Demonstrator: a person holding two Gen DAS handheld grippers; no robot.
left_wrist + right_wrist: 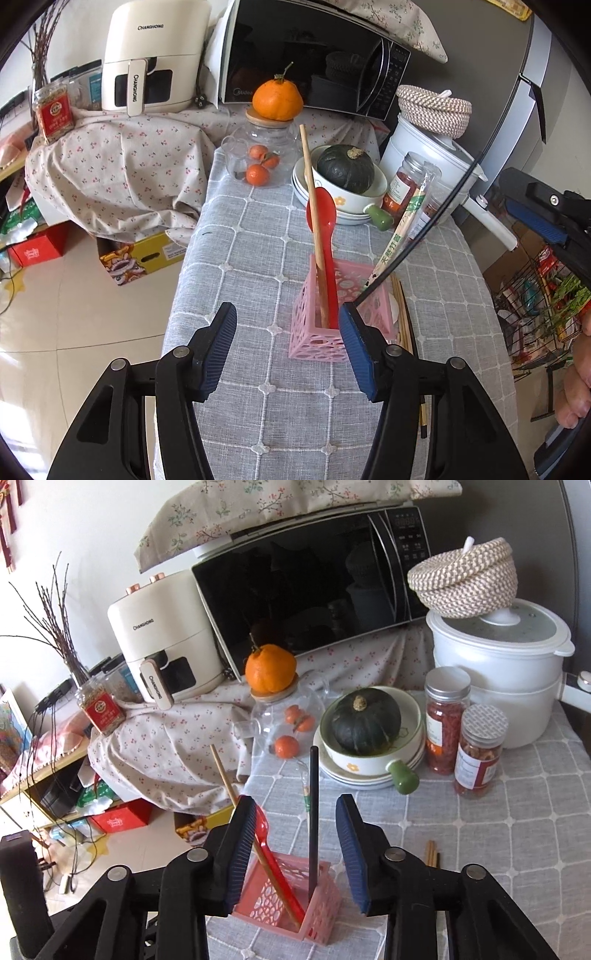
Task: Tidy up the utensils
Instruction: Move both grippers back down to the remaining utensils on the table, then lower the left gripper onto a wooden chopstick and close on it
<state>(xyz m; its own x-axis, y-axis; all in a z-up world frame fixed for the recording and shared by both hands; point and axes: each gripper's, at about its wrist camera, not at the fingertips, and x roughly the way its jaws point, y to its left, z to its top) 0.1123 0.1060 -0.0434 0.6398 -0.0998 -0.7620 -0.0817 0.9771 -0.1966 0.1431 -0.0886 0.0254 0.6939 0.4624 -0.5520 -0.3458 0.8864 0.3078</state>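
Right gripper (pixel 299 853) is sitting spread, black chopstick (pixel 313 812) standing free between jaws in holder (pixel 321 915); left gripper (pixel 288 347) is hanging spread, empty.

Bright, soft daylight, faint shadows, sharp focus, heavy fisheye bending and dark corners

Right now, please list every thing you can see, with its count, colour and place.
holder: one, pink, on grey tablecloth.
spoon: one, red, in holder.
wooden chopstick: one, tan, in holder.
black chopstick: one, in holder.
wrapped chopsticks: one pack, green print, in holder.
loose chopsticks: several, beside holder.
pumpkin: one, dark green, in bowl.
microwave: one, black, behind.
left gripper: open, empty.
right gripper: open around black chopstick.
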